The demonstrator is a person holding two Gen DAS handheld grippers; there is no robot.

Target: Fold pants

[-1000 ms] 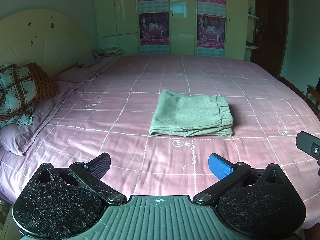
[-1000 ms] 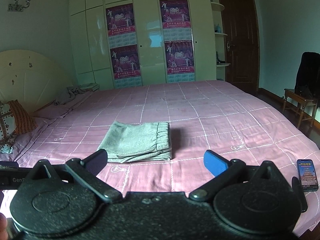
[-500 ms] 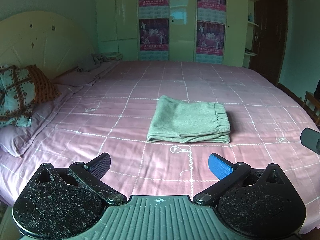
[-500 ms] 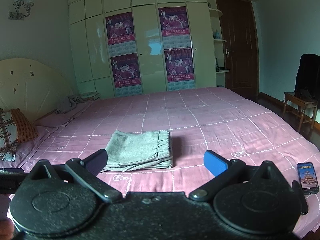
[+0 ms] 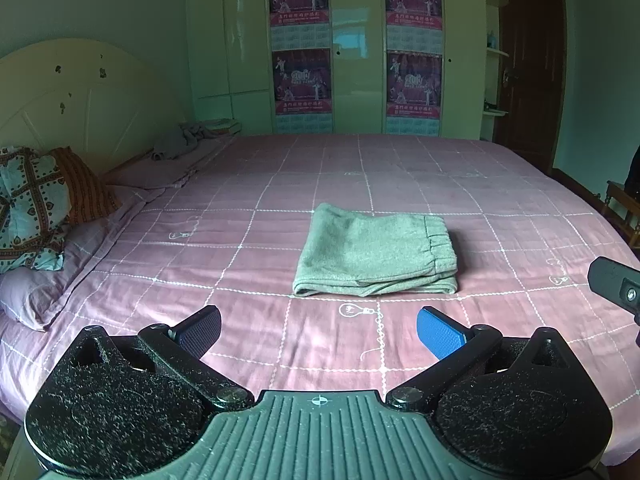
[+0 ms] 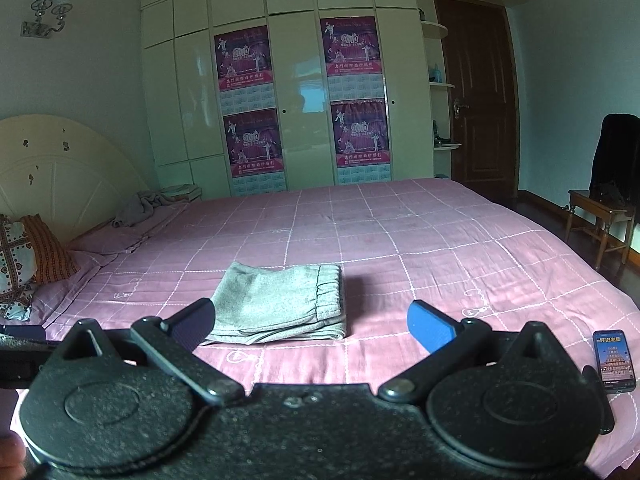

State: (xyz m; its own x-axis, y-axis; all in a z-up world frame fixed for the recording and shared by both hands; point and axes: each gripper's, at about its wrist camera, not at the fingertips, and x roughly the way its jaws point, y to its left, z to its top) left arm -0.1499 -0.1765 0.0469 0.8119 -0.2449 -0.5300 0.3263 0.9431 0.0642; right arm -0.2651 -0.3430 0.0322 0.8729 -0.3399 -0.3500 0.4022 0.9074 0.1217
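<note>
Grey folded fleece pants are lying finished mid-frame; I'm holding left gripper and right gripper spread, empty, needing only withdrawal

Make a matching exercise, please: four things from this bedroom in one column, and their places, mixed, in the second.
1. pants
2. phone
3. patterned pillow
4. posters

a. on the wardrobe doors
b. folded, middle of the bed
c. beside the headboard
d. near edge of the bed, at the right

Pairs: 1-b, 2-d, 3-c, 4-a
</note>
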